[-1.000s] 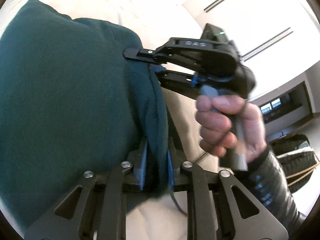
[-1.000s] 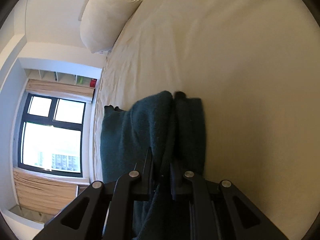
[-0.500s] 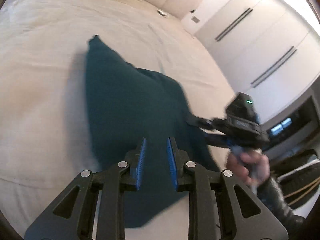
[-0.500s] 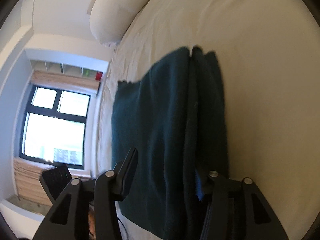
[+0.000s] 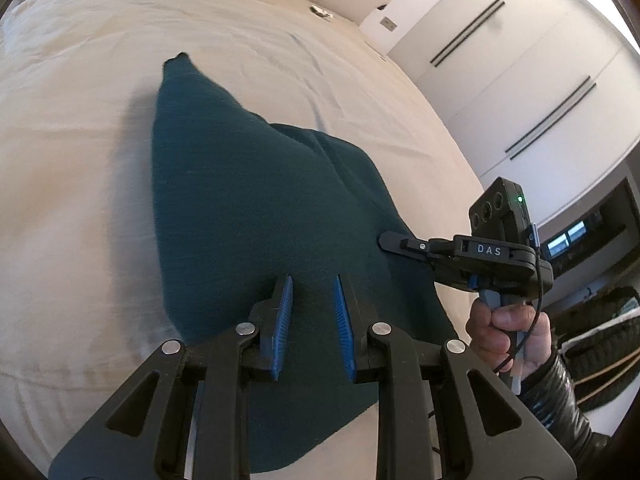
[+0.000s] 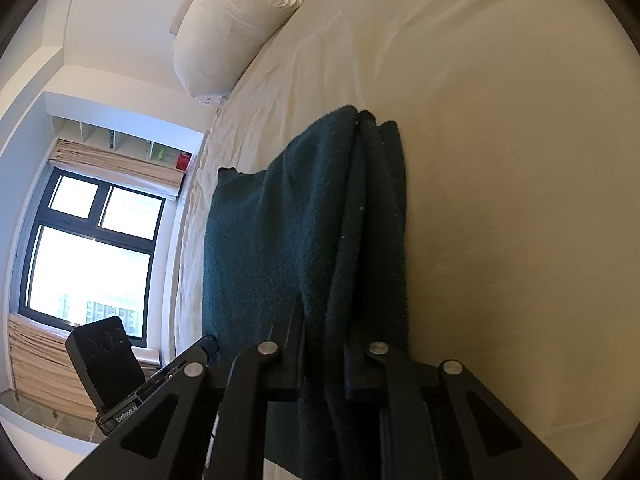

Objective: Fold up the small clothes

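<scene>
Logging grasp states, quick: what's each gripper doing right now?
Left gripper: open, empty, above the dark green cloth.
Right gripper: jaws around the cloth's bunched edge; whether they pinch it cannot be told.

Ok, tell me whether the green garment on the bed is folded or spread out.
Folded. The green garment lies on the bed with stacked layers along its right edge in the right wrist view, not one flat sheet.

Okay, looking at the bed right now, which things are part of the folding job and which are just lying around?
Part of the job:
dark green garment
left gripper
right gripper
bed

Just lying around:
pillow
small object near the headboard
</scene>
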The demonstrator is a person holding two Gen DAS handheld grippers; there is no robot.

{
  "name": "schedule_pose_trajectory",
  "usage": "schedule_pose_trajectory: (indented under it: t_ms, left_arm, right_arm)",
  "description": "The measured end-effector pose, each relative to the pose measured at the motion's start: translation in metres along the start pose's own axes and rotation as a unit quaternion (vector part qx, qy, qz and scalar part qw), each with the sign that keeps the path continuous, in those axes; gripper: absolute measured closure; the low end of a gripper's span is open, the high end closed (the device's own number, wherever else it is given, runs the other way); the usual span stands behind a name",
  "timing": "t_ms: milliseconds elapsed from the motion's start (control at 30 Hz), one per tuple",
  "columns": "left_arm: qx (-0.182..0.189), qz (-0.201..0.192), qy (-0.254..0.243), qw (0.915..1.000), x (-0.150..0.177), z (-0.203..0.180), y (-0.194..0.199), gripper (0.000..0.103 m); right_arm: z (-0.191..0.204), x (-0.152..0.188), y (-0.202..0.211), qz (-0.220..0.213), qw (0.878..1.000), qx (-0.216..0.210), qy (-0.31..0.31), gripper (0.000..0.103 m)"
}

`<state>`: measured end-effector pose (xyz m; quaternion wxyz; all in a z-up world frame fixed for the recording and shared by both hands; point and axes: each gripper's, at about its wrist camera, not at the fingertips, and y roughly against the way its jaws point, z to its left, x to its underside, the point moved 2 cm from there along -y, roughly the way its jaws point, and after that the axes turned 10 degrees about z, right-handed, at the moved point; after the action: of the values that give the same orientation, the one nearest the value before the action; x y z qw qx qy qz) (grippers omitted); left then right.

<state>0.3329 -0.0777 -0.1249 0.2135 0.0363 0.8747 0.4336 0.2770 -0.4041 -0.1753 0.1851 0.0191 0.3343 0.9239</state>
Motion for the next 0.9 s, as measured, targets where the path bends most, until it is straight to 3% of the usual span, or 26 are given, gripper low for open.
schedule_pose_trajectory:
  t_ms: [133,267,367,433,533,600,700,800,900]
  left_arm:
    - [-0.003,0.003,-0.008,1.0000,0.000,-0.002,-0.014,0.082]
    - [-0.018,0.007,-0.015,0.9997,-0.001,0.000,-0.031,0.082]
    - [-0.035,0.030,-0.018,0.9988,-0.002,0.009,-0.050,0.083]
    - [-0.034,0.033,-0.020,0.9986,-0.003,0.015,-0.057,0.083]
    - [-0.043,0.035,-0.024,0.9982,-0.004,0.017,-0.058,0.083]
    - [-0.047,0.035,-0.023,0.9980,-0.005,0.019,-0.059,0.083]
    - [-0.048,0.035,-0.023,0.9980,-0.005,0.017,-0.064,0.083]
    - [-0.051,0.034,-0.025,0.9978,-0.005,0.017,-0.065,0.083]
    - [-0.062,0.033,-0.028,0.9971,-0.004,0.015,-0.068,0.083]
  right_arm:
    - [0.009,-0.002,0.000,-0.004,1.000,0.002,0.003,0.089]
    - [-0.010,-0.003,-0.007,0.005,1.000,0.000,-0.009,0.089]
    - [-0.035,-0.005,-0.014,0.004,0.998,-0.054,-0.040,0.091]
    - [-0.036,-0.002,-0.011,-0.002,0.997,-0.063,-0.041,0.091]
    - [-0.027,0.002,0.000,-0.010,0.999,-0.035,-0.030,0.085]
    - [-0.019,0.003,0.013,-0.028,0.999,0.006,-0.026,0.074]
    - [-0.005,0.010,0.040,-0.065,0.995,0.068,-0.011,0.071]
    - [0.020,0.021,0.050,-0.072,0.997,0.031,0.022,0.071]
    - [0.039,0.032,0.030,-0.036,0.997,0.024,0.061,0.071]
